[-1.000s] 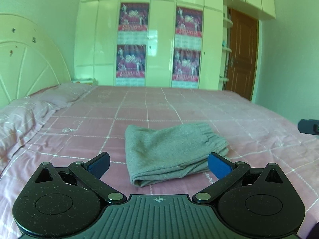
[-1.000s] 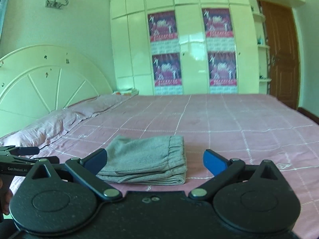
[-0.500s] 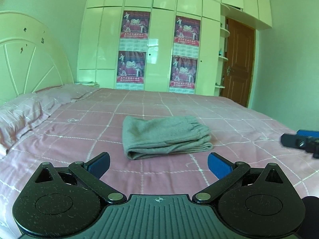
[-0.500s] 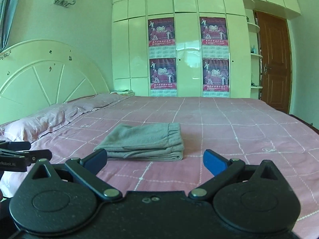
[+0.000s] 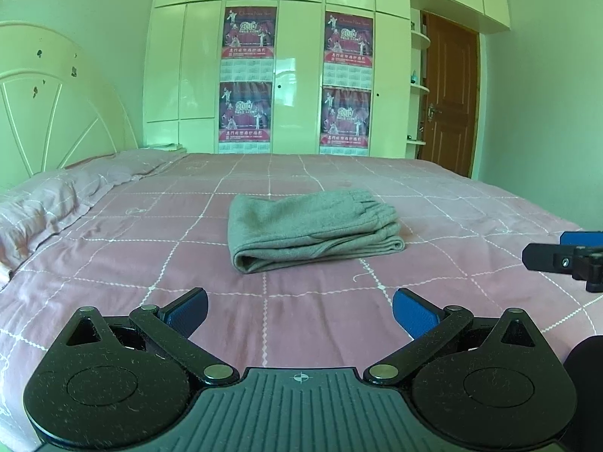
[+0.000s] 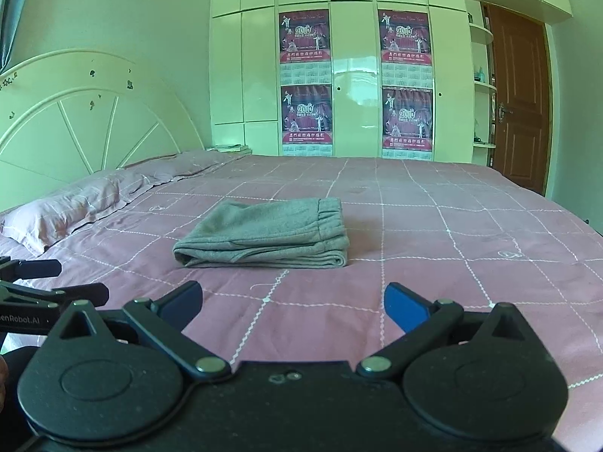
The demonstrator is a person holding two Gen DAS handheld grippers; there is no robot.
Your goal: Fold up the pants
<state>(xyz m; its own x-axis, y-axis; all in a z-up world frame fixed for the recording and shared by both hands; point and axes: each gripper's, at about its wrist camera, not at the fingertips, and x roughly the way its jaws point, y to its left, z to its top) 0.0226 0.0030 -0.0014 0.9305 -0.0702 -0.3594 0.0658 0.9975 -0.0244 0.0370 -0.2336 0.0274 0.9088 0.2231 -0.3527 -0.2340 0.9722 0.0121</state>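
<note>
Both tongs, left (image 5: 299, 310) and right (image 6: 292, 303), gape empty above the pink checked bed (image 5: 471, 203) bearing folded pants (image 5: 312, 231).

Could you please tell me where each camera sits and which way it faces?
Left wrist: on the left tool, low over the bed, facing the pants and wardrobe; own open fingers show, and the right tool at right.
Right wrist: on the right tool, same heading; the left tool shows at left.
Shared: pants, bed, wardrobe.
</note>
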